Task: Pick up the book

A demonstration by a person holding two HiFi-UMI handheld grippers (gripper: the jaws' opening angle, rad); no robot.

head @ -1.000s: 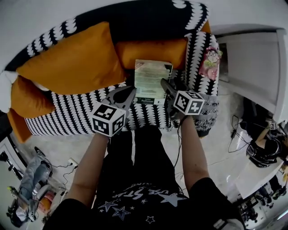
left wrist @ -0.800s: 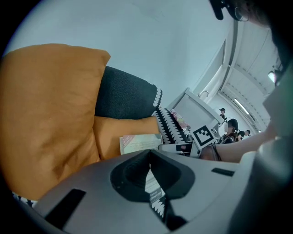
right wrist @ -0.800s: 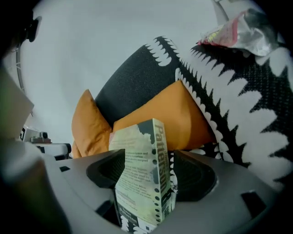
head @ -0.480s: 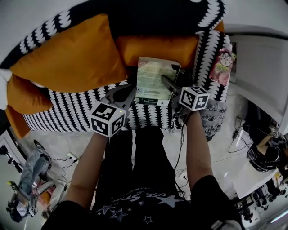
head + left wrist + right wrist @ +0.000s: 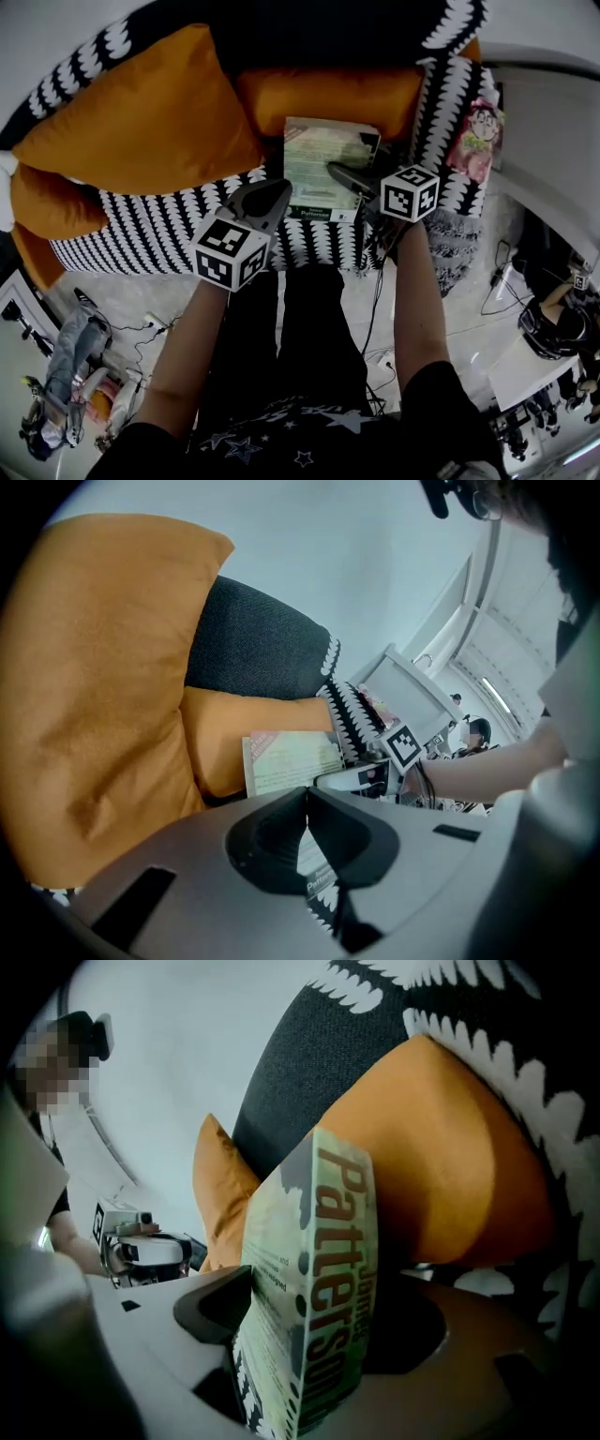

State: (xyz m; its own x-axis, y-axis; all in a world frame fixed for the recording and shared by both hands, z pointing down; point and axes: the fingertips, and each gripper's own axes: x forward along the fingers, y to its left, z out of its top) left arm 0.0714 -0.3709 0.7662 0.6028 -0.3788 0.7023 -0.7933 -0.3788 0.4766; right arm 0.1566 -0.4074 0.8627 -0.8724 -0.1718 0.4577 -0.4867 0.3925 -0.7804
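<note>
The book [image 5: 314, 164], pale green with a printed cover, lies on the sofa seat with its top against an orange cushion. My right gripper [image 5: 345, 175] reaches in from the book's right edge. In the right gripper view the book's spine [image 5: 323, 1232] stands between the jaws of my right gripper [image 5: 314, 1312]; they have just been opening, and a dark gap shows beside the spine, so they are open. My left gripper [image 5: 270, 195] hovers left of the book, apart from it. In the left gripper view the jaws of my left gripper [image 5: 307, 794] are shut on nothing, with the book [image 5: 286, 761] beyond them.
The sofa [image 5: 141, 234] has a black-and-white pattern. A big orange cushion [image 5: 141, 122] lies left of the book, another [image 5: 328, 94] behind it. A pink doll [image 5: 480, 131] sits on the right armrest. A white cabinet [image 5: 553, 122] stands to the right. My legs press against the sofa front.
Both grippers have sunk toward the seat. The right gripper has slid from beside the book's right edge onto it, so the book now stands between its jaws. The book has not moved.
</note>
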